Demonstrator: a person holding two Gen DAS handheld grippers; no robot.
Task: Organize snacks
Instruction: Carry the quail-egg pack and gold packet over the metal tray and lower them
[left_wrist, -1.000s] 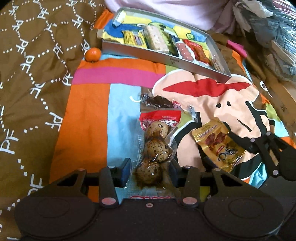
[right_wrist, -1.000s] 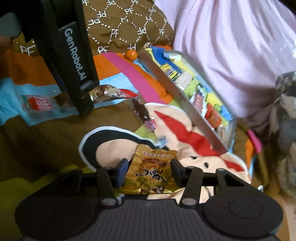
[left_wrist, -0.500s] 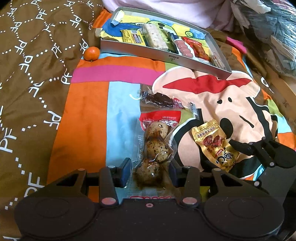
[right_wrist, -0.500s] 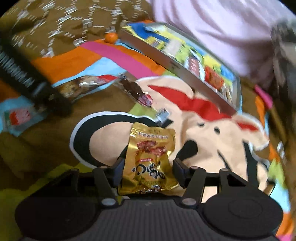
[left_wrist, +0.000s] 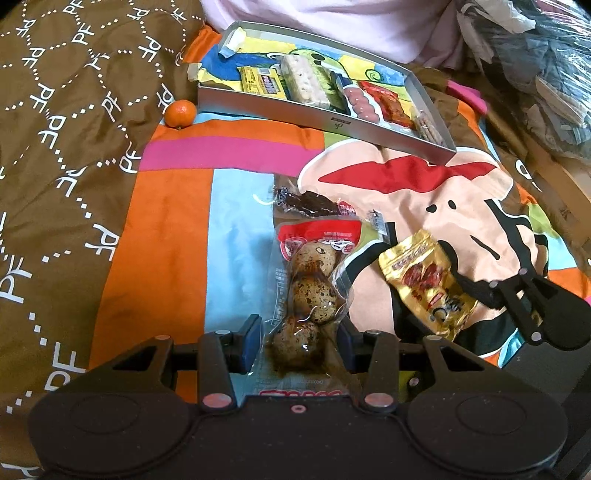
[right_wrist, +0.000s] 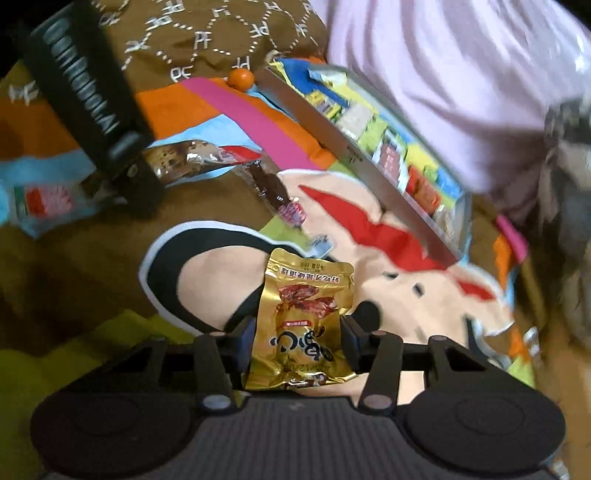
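Several snacks fill the tray (left_wrist: 317, 122) at upper frame; we clamp the egg pack (left_wrist: 310, 291) in the left gripper (left_wrist: 297, 338), while the right gripper (right_wrist: 297, 341), jaws just closing, grasps the gold packet (right_wrist: 304, 317), and one dark packet (left_wrist: 310, 203) lies loose at mid-frame.

I am working in a home, on a bed rather than any table: under my grippers lies a soft cartoon-print bedspread (left_wrist: 177, 229) in orange, pink and blue, creased the way cloth is. Beyond it to my left spreads a brown quilt (left_wrist: 55, 110) with white lettering, and straight ahead bulges a pale pink pillow (right_wrist: 443, 74). Off to my far right, bagged clothes or linens (left_wrist: 535, 66) are heaped in clear plastic, as in a bedroom.
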